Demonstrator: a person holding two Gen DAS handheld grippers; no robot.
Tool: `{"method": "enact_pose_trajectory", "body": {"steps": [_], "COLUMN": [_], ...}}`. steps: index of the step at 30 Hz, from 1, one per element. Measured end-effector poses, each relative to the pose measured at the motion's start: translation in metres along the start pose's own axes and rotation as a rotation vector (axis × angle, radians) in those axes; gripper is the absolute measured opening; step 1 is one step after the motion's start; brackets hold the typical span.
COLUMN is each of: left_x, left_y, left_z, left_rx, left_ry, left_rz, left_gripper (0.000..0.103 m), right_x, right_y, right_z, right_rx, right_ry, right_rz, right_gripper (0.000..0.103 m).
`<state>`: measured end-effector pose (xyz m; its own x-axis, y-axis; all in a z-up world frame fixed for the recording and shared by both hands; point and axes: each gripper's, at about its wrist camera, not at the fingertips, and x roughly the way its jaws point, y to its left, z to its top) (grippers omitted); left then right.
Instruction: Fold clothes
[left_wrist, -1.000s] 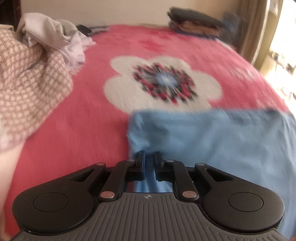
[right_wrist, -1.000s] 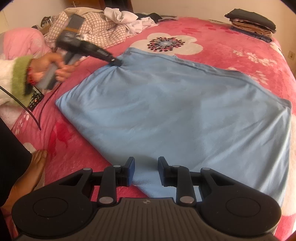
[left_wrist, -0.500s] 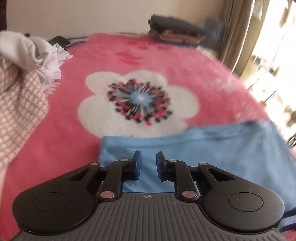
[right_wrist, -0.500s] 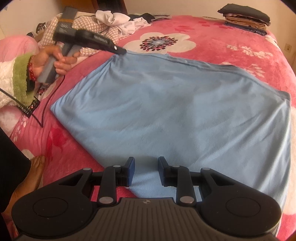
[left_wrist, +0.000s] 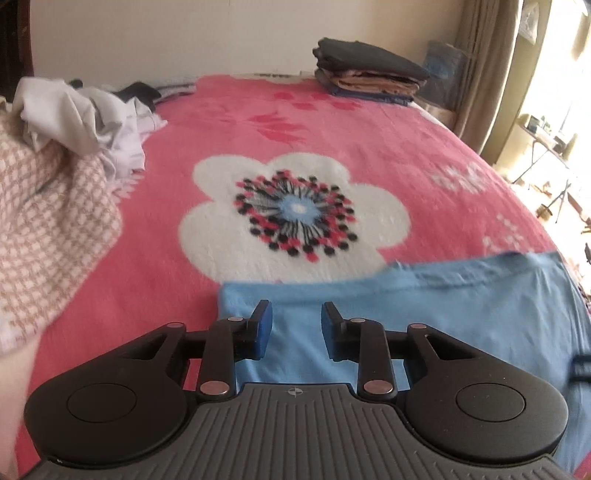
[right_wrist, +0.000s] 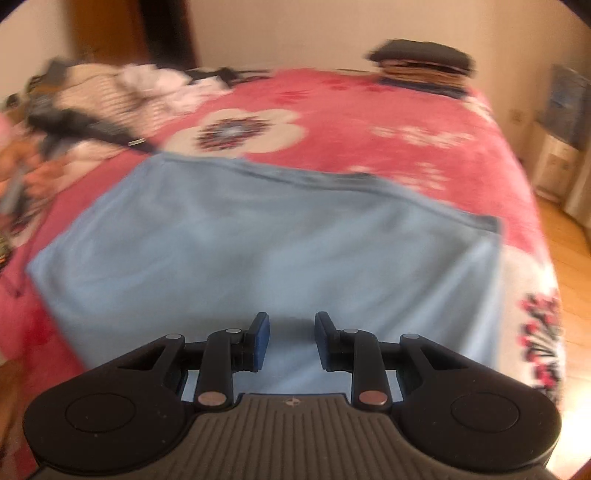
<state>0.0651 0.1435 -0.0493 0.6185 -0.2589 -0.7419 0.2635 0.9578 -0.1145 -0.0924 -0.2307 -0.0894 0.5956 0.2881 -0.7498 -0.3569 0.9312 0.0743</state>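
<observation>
One garment is in hand at this moment: a light blue cloth (right_wrist: 266, 251) lies spread flat on the pink flowered bed (left_wrist: 332, 140), its far edge just short of the big white flower (left_wrist: 295, 218). It looks smoothed out but, as far as the pictures show, no fold has been laid in it yet.

The left gripper (left_wrist: 296, 325) hovers over the cloth's far left corner. Its jaws have just been opening and now stand apart with nothing pinched between them; the blue fabric shows through the gap below. The right gripper (right_wrist: 291, 341) hangs over the near part of the same cloth, jaws likewise parted and gripping nothing, though that view is blurred.

Some of the task seems already done: a neat stack of folded clothes (left_wrist: 369, 75) sits at the far right corner of the bed, well apart from the blue cloth. More is left: a rumpled heap at the far left, with a white garment (left_wrist: 74, 110) on top of a brown checked one (left_wrist: 44, 221), looks unfolded.

A fair judgement is that the work is somewhere in the middle. The blue piece has been laid out and released, so its first fold would come next, and the heap waits after it.
</observation>
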Motion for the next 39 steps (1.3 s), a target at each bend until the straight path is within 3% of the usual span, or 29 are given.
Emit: {"method": "enact_pose_trajectory", "body": {"steps": [7, 11, 14, 16, 18, 20, 23, 28, 29, 33, 35, 39], "left_x": [-0.014, -0.024, -0.041, -0.057, -0.07, -0.081, -0.087, -0.066, -0.061, -0.052, -0.047, -0.044], "left_y": [0.015, 0.01, 0.007, 0.007, 0.006, 0.004, -0.006, -0.033, -0.04, -0.06, -0.062, -0.056], "left_z": [-0.004, -0.004, -0.007, -0.012, -0.02, -0.03, -0.043, -0.051, -0.052, -0.056, -0.059, -0.064], "left_rx": [-0.009, 0.02, 0.05, 0.066, 0.082, 0.098, 0.111, 0.107, 0.121, 0.179, 0.184, 0.147], "left_ry": [0.029, 0.053, 0.076, 0.094, 0.116, 0.139, 0.165, 0.216, 0.225, 0.256, 0.284, 0.263], "left_rz": [0.055, 0.06, 0.049, 0.036, 0.024, 0.0, -0.053, -0.164, -0.174, -0.219, -0.244, -0.261], "left_gripper": [0.029, 0.029, 0.032, 0.034, 0.036, 0.038, 0.042, 0.043, 0.043, 0.043, 0.043, 0.043], "right_x": [-0.015, -0.018, -0.003, 0.007, 0.007, -0.003, -0.024, -0.032, -0.031, -0.037, -0.061, -0.11], "right_y": [-0.102, -0.094, -0.079, -0.081, -0.096, -0.104, -0.09, -0.037, -0.027, -0.021, -0.036, -0.067], "right_z": [0.004, 0.014, 0.016, 0.013, 0.01, 0.01, 0.012, -0.001, -0.009, -0.056, -0.081, -0.117], "right_rx": [0.246, 0.219, 0.15, 0.146, 0.196, 0.252, 0.251, 0.212, 0.21, 0.341, 0.462, 0.68], "right_ry": [-0.086, -0.147, -0.126, -0.085, -0.066, -0.074, -0.12, -0.078, -0.057, 0.011, -0.008, -0.05], "right_rz": [-0.277, -0.151, -0.07, -0.156, -0.305, -0.351, -0.277, 0.056, 0.072, 0.022, -0.049, -0.189], "right_gripper": [0.025, 0.025, 0.024, 0.024, 0.025, 0.025, 0.025, 0.026, 0.026, 0.026, 0.025, 0.028]}}
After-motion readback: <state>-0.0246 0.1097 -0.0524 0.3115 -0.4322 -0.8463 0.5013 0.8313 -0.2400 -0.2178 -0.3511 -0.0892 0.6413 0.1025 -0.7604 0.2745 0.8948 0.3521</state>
